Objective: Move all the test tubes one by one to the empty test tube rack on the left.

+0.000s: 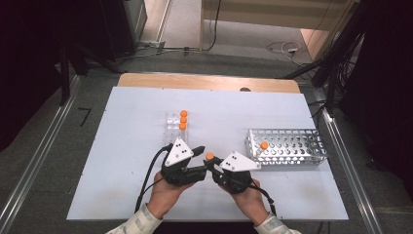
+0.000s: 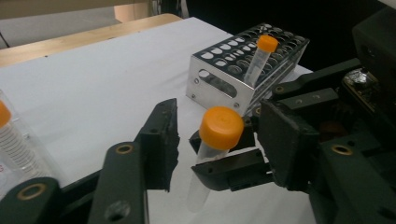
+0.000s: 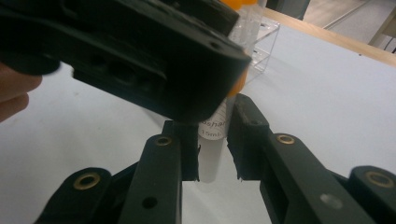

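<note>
Tube (image 1: pixel 210 160) with an orange cap sits between both claws above the surface (image 1: pixel 122 146). Left claw (image 2: pixel 219 149) stands part open around it. Right claw (image 3: pixel 212 144) pinches its clear body; light, slick plastic, best held below the cap.
</note>
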